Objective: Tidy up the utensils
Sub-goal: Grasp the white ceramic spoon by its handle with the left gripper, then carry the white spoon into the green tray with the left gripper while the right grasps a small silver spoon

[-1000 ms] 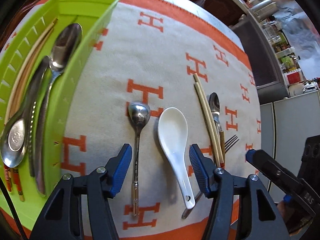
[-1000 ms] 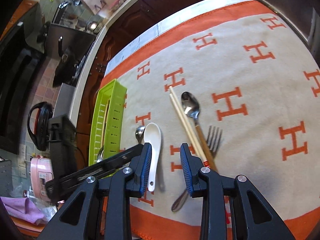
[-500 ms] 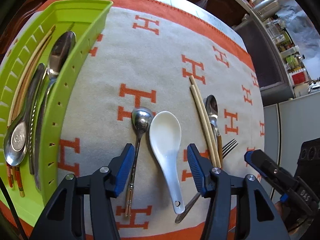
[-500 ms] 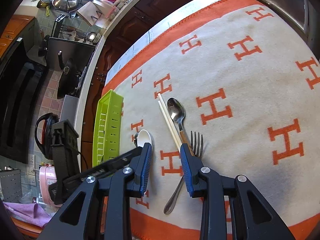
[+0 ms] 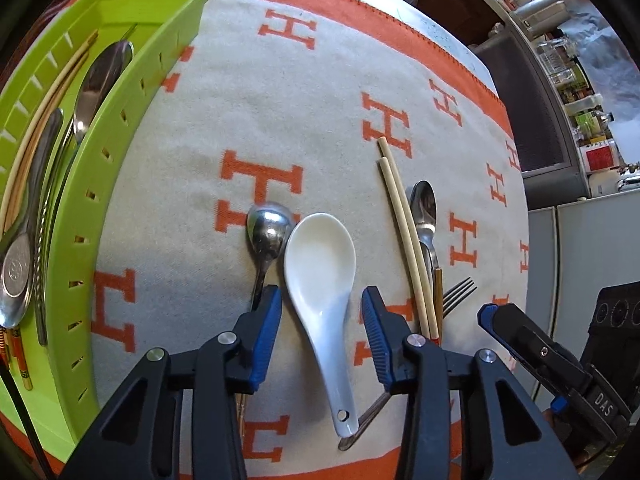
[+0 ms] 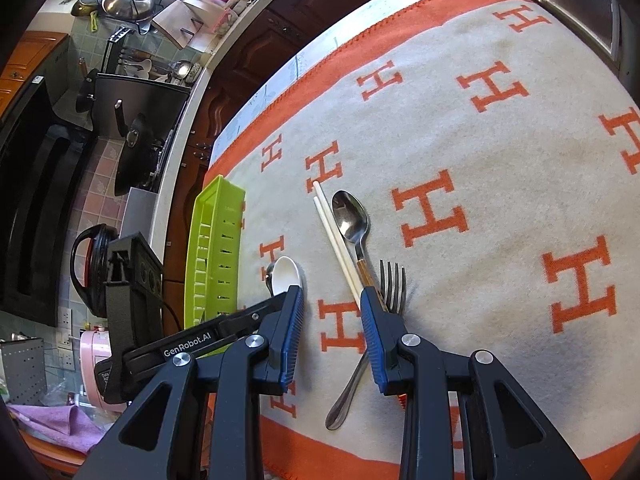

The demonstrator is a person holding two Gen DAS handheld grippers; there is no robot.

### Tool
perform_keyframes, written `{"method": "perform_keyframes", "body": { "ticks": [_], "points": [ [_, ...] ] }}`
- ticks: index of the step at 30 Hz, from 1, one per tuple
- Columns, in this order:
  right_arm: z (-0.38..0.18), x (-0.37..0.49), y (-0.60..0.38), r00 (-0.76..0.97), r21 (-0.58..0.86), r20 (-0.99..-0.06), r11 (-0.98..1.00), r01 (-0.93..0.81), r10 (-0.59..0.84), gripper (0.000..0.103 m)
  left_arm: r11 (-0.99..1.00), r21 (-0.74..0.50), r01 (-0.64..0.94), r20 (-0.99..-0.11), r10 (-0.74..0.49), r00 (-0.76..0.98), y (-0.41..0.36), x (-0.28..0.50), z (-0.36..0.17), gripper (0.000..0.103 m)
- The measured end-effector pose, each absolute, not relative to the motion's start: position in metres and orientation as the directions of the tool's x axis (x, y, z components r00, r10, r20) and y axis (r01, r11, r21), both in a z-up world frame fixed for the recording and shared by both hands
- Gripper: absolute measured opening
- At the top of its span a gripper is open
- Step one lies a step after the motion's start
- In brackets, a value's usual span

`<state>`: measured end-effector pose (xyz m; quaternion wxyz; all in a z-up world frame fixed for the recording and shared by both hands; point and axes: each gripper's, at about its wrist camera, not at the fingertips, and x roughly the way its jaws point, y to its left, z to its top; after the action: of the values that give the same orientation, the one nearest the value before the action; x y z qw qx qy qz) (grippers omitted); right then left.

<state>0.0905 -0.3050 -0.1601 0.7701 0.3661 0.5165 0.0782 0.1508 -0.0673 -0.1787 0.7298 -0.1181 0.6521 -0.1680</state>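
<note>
Left gripper (image 5: pixel 320 320): jaws closing around the white ceramic soup spoon (image 5: pixel 320 264), pads apart from it.
Right gripper (image 6: pixel 332 332): jaws apart, empty.
Steel fork (image 6: pixel 392 280): handle partly hidden, perhaps under pale chopsticks (image 6: pixel 336 236).
Green plastic tray (image 5: pixel 120 120): nine o'clock, cut off.

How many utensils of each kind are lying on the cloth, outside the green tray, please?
Metal spoons: 2
White ceramic spoon: 1
Chopsticks: 2
Fork: 1
Total: 6
</note>
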Motion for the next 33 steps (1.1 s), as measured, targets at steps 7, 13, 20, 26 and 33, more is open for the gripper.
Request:
{"method": "perform_keyframes", "body": {
  "ticks": [7,13,20,26,33],
  "points": [
    [-0.165,0.093,-0.3,0.45,0.639,-0.745,0.723,0.265,0.493,0.03,0.934,-0.312,0.171,-0.924,-0.341,0.173,-0.096,0.146,-0.174,0.008],
    [-0.168,0.095,-0.299,0.444,0.622,-0.758,0.734,0.271,0.478,0.03,0.893,-0.422,0.156,-0.884,-0.444,0.15,-0.088,0.143,-0.174,0.001],
    [-0.167,0.103,-0.289,0.431,0.621,-0.758,0.744,0.248,0.489,0.03,0.865,-0.473,0.167,-0.847,-0.499,0.183,-0.056,0.136,-0.156,0.001],
    [-0.166,0.114,-0.265,0.393,0.613,-0.766,0.762,0.207,0.509,0.03,0.858,-0.489,0.157,-0.821,-0.513,0.25,-0.011,0.126,-0.125,0.001],
    [-0.176,0.145,-0.216,0.316,0.645,-0.75,0.747,0.158,0.581,0.03,0.886,-0.458,0.077,-0.815,-0.453,0.361,0.074,0.123,-0.082,0.001]
  ]
}}
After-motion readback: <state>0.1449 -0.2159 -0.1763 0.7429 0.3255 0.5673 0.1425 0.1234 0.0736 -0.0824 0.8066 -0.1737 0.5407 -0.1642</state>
